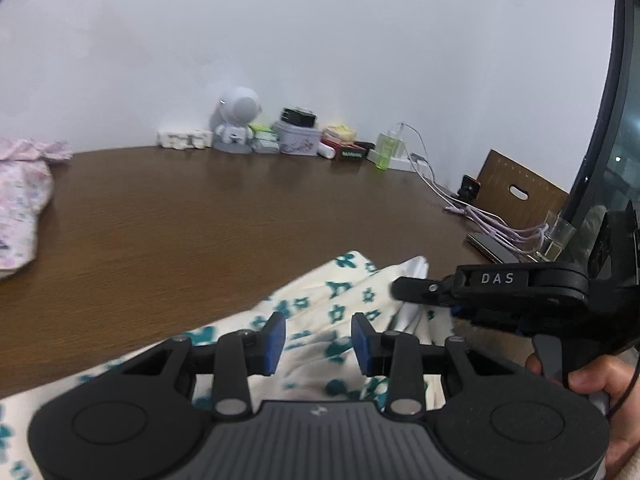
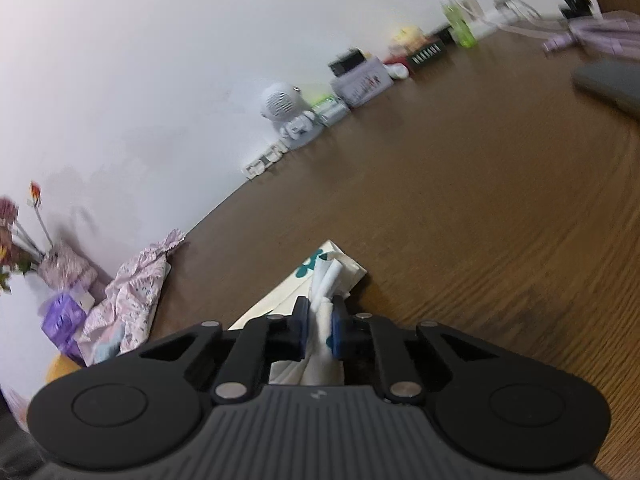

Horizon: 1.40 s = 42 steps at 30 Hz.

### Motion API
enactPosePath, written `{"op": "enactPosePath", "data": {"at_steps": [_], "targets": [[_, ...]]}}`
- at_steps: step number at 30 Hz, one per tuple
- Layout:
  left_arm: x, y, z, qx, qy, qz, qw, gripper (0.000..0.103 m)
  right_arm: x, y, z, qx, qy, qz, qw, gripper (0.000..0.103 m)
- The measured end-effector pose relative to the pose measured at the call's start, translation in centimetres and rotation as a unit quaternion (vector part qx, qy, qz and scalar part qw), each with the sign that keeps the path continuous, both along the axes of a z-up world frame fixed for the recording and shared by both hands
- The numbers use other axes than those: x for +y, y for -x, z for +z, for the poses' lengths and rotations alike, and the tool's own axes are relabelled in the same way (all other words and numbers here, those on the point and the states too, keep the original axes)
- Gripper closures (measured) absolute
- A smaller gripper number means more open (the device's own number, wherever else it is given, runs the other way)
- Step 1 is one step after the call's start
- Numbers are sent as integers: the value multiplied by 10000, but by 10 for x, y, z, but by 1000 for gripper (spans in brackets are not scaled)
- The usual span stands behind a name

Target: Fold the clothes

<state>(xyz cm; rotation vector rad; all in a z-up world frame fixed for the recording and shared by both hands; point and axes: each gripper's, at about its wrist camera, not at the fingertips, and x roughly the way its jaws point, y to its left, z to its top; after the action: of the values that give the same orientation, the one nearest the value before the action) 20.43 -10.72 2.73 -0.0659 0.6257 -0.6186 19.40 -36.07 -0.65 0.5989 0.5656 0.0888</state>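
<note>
Right gripper (image 2: 320, 326) pinching cream garment (image 2: 326, 276), left gripper (image 1: 319, 338) spread above it

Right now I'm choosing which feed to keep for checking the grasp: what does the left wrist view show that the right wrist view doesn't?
Only the left wrist view: the left tongs open above the cream teal-flowered garment, the right tongs seen from the side, a hand on their handle, and a cardboard box.

Only the right wrist view: the right tongs shut on a bunched fold of that garment, plus flowers and a purple pack.

Both: the brown table, pink floral clothing, white round speaker, green bottle.
</note>
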Motion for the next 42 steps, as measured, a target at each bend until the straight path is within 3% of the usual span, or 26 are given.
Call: {"op": "enactPosePath", "data": {"at_steps": [6, 11, 15, 18, 22, 24, 32, 42], "targets": [[33, 6, -4, 239, -144, 227, 9994, 74, 15, 8, 20, -316, 761, 230, 9963, 93], [33, 5, -10, 322, -248, 60, 9992, 78, 41, 21, 44, -753, 1670, 469, 9820, 93], [31, 7, -12, 303, -322, 17, 9990, 78, 68, 32, 61, -1062, 2353, 689, 9637, 93], [40, 13, -9, 302, -154, 11, 9994, 79, 89, 41, 71, -1331, 2866, 910, 9444, 93], [54, 28, 0, 97, -226, 65, 9997, 78, 118, 50, 82, -1614, 3416, 1221, 9178, 93], [60, 33, 1, 67, -276, 168, 9995, 78, 131, 55, 84, -1702, 3590, 1373, 9073, 93], [116, 58, 10, 39, 165, 779, 9968, 78, 177, 72, 79, -1878, 4106, 1920, 8713, 93], [146, 85, 19, -172, 334, 1049, 9938, 78, 234, 81, 57, -1826, 4598, 2658, 8274, 93]]}}
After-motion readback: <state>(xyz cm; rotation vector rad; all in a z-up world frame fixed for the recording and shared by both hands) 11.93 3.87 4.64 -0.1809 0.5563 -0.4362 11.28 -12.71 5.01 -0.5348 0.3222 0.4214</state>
